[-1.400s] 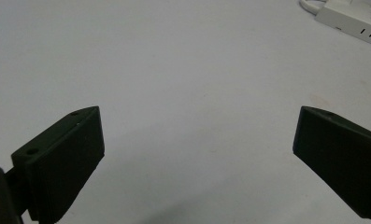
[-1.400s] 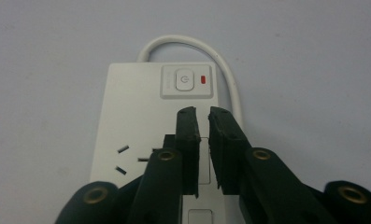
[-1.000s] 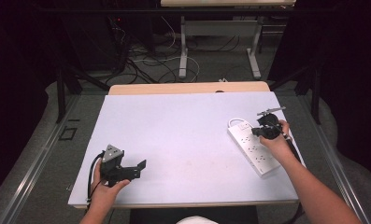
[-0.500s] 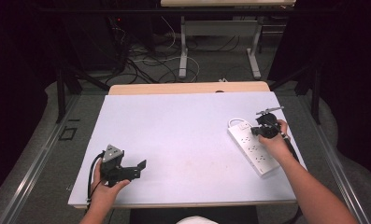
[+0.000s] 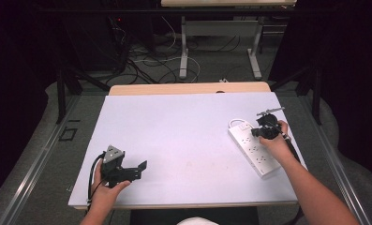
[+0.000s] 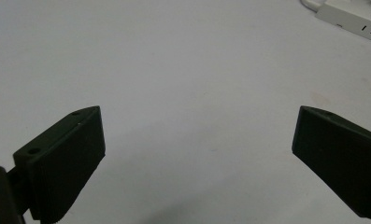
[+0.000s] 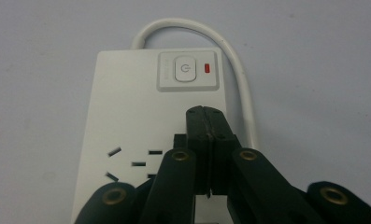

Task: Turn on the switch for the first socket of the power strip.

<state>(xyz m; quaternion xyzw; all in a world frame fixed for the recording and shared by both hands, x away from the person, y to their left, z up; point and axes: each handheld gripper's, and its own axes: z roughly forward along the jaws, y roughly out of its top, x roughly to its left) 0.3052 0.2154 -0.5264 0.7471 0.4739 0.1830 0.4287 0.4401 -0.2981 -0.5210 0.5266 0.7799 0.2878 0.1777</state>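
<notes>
Power strip (image 5: 254,147): white, lies aslant nr right edge of table (image 5: 174,126), cord looped at its far end; wide bare tabletop to its left. Right gripper (image 7: 205,114): jaws pressed together, nothing betw., tips over strip just short of its switch (image 7: 183,69); contact can't tell. Left gripper (image 6: 197,154): jaws wide, empty, well apart from strip, nr front edge.

Left gripper (image 5: 141,166): matte black body topped by a grey three-cornered plate (image 5: 113,153), a black cable (image 5: 93,174) looping from its rear; in the left gripper view, two broad, wedge-shaped black pads (image 6: 66,158), each with small screw holes on the upper face. Right gripper (image 7: 205,122): black, narrow-tipped, linkage arms pinned with brass-coloured rivets (image 7: 179,155). Both forearms bare, no sleeves.
</notes>
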